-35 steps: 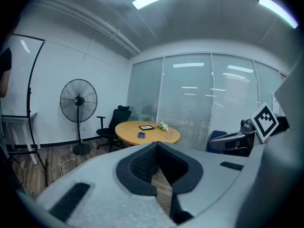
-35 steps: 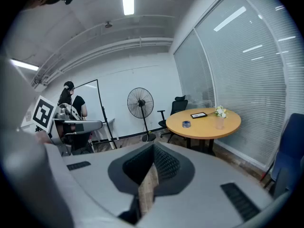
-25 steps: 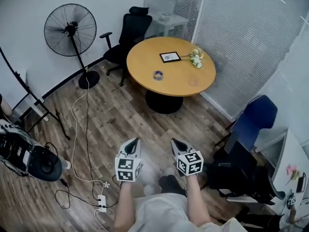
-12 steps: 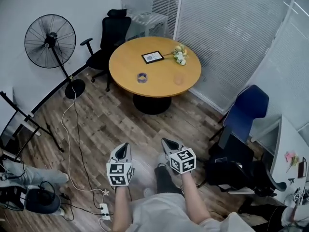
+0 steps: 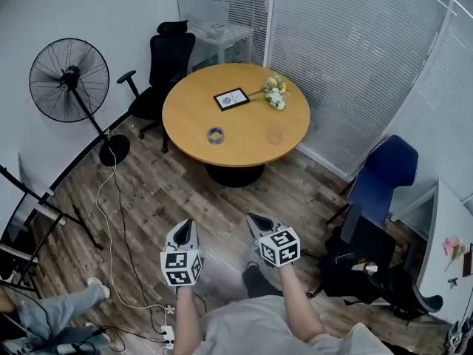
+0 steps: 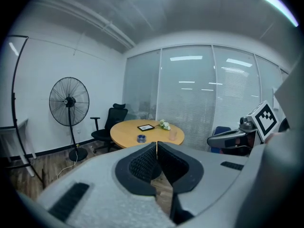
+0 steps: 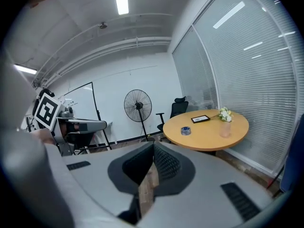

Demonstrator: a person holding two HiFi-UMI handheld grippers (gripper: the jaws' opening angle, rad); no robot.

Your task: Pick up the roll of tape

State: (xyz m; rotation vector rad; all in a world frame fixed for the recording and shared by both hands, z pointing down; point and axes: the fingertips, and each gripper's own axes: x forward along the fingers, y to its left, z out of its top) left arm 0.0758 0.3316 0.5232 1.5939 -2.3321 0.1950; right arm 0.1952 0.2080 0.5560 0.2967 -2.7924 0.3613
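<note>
Head view: a person stands on the plank floor with the left gripper and the right gripper side by side, both clenched and empty. The roll of tape lies on the round table, on its near left part inside the rim, well apart from both grippers. Bare floor lies between them. A fan and a black chair flank the table's left, a blue chair its right, and a white cable trails along the left

Left gripper view: the jaws meet tip to tip on nothing; beyond them the tape sits near the table's front edge, a cup to its right

Right gripper view: jaws pressed together, empty; the tape rests on the table's left part, the fan standing to the table's left
</note>
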